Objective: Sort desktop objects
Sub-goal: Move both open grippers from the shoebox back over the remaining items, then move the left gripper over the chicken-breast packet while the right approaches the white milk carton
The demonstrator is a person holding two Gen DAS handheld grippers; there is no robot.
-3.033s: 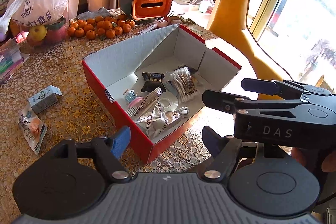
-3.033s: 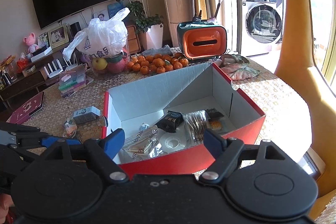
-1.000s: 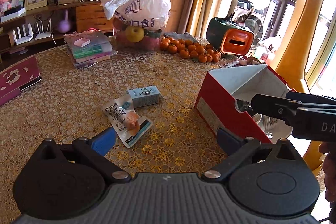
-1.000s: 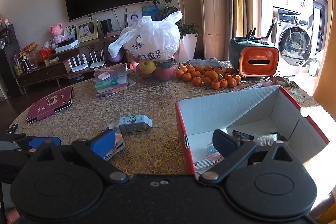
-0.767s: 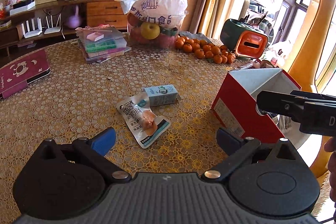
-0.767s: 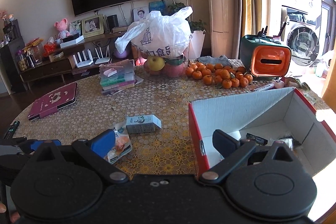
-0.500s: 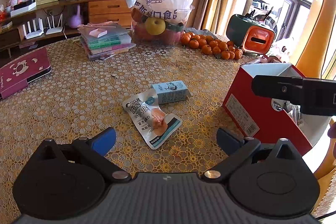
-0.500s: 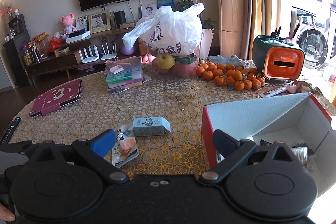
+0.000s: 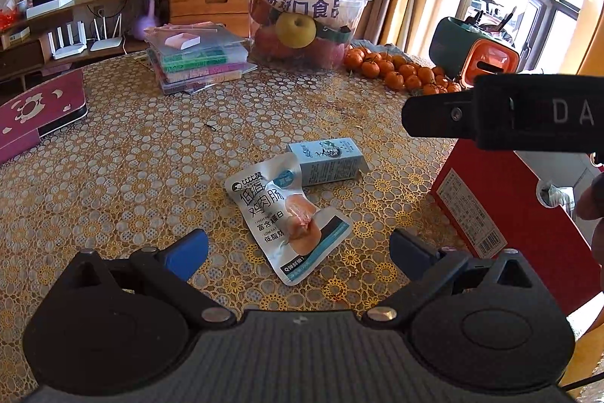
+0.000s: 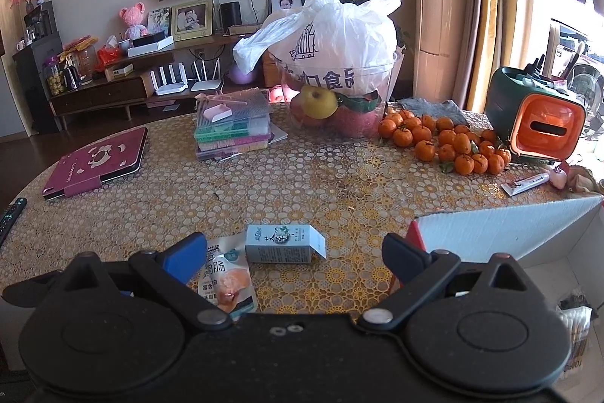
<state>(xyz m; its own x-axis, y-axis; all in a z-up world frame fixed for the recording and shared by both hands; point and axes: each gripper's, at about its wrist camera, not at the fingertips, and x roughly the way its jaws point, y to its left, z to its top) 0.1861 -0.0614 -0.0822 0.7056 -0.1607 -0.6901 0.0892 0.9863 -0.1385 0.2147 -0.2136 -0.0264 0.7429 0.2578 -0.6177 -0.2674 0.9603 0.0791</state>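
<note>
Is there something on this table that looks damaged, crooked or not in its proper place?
Two small oddities. The small carton lies on its side with one end flap open. The snack pouch beside it is crumpled and partly tucked under it. Nothing is spilled.

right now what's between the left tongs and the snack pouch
Nothing: only bare patterned tablecloth separates the open left tongs from the snack pouch, as the left wrist view shows.

Bare tablecloth (image 9: 124, 172) left of pouch (image 9: 287, 214); red box (image 9: 502, 199) blocks right.
</note>
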